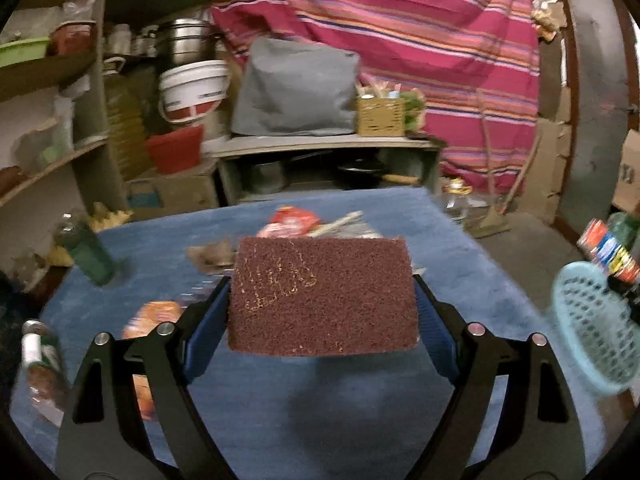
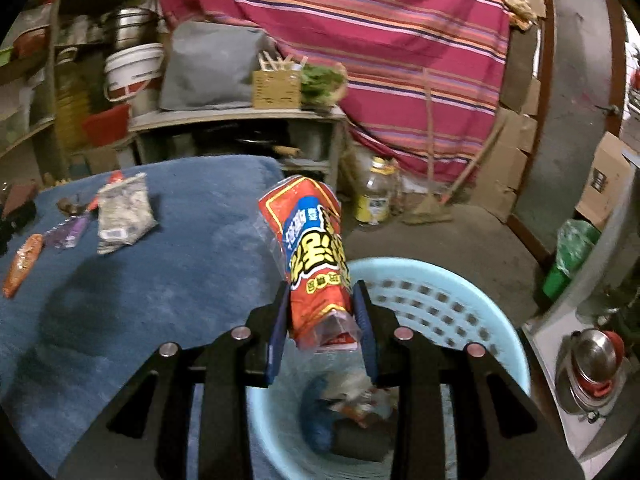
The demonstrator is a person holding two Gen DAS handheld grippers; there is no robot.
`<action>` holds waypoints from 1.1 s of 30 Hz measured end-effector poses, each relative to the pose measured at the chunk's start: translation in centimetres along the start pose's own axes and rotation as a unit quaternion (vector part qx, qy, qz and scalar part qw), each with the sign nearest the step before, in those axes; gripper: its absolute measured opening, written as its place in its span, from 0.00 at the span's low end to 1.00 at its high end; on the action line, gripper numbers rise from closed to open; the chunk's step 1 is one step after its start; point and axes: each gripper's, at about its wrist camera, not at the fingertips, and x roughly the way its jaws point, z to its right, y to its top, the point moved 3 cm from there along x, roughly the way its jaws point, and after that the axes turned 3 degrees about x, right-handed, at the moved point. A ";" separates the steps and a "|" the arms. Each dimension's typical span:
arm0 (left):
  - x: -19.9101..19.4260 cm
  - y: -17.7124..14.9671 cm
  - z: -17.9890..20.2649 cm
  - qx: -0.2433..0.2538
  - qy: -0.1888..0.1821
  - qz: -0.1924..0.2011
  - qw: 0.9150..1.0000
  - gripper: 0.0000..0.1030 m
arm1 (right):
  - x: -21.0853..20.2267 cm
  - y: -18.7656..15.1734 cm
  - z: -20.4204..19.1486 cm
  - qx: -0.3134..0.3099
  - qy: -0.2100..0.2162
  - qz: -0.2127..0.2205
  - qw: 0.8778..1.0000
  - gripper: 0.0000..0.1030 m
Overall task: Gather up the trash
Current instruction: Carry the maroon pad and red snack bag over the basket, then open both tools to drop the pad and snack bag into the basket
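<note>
We had our right gripper (image 2: pixel 320 320) clamped on a red snack bag (image 2: pixel 314 256) over the part-filled blue basket (image 2: pixel 460 292); our left gripper (image 1: pixel 322 312) pinched a scouring pad (image 1: pixel 322 296), wrappers (image 2: pixel 124 212) remained.

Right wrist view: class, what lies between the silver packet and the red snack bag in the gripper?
Only bare blue cloth separates the silver packet from the red snack bag held by the right gripper, as the right wrist view shows.
</note>
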 end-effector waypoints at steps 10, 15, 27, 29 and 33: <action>0.0 0.3 10.9 0.026 -0.070 -0.002 0.997 0.81 | -0.6 -1.1 6.6 0.043 -0.018 -0.001 0.999 0.31; -0.2 0.0 15.4 0.045 -0.093 -0.002 0.995 0.81 | -0.6 -1.6 9.3 0.065 -0.023 -0.007 0.998 0.31; 0.3 -1.7 25.5 0.085 -0.151 -0.028 0.984 0.81 | -0.4 -2.9 14.0 0.106 -0.022 -0.014 0.994 0.31; 0.5 -1.9 26.6 0.090 -0.159 -0.033 0.983 0.81 | -0.3 -3.0 14.4 0.109 -0.022 -0.015 0.994 0.31; 1.2 -2.0 27.9 0.084 -0.181 -0.049 0.979 0.81 | -0.3 -3.1 14.7 0.115 -0.021 -0.017 0.993 0.31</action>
